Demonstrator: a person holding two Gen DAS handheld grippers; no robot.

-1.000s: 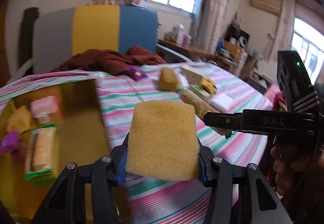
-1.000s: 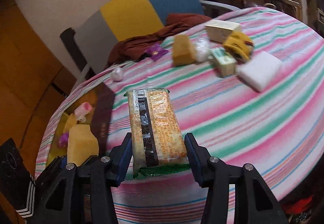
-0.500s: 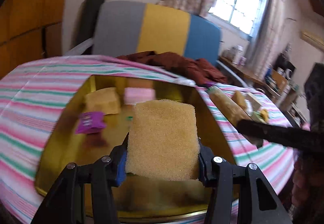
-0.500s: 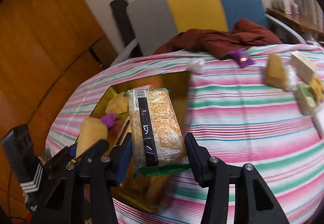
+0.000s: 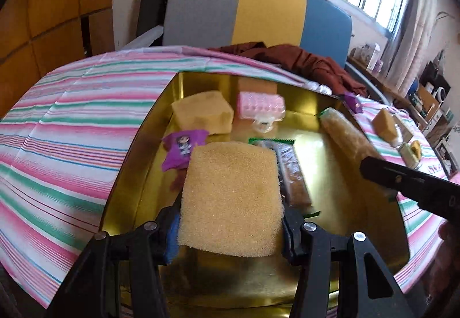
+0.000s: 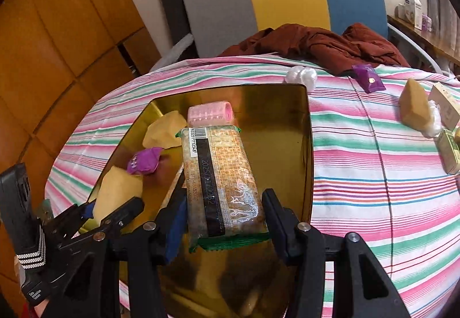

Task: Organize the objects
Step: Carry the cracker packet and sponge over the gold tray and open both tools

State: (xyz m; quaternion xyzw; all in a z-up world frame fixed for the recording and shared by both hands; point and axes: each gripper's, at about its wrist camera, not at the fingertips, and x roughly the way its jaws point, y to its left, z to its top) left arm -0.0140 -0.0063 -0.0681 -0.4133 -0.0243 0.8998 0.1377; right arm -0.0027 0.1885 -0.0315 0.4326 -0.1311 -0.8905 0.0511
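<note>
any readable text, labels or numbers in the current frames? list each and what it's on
"2025/11/22" with further digits after it, unclear: black strip on the cracker packet held by the right gripper.
"6922...12348", middle digits uncertain: barcode number at the packet's top corner.
Orange print on the packet face: too small to read.
Purple sachet in the gold tray: a cartoon picture, lettering blurred.
Boxes on the striped cloth: print unreadable.
Sponge in the left gripper: no text.

Cracker pack [image 6: 222, 182] with a barcode and digits partly readable as "22251712348" at its top end, a printed date "2025/11/22" on its black strip, other print too small
</note>
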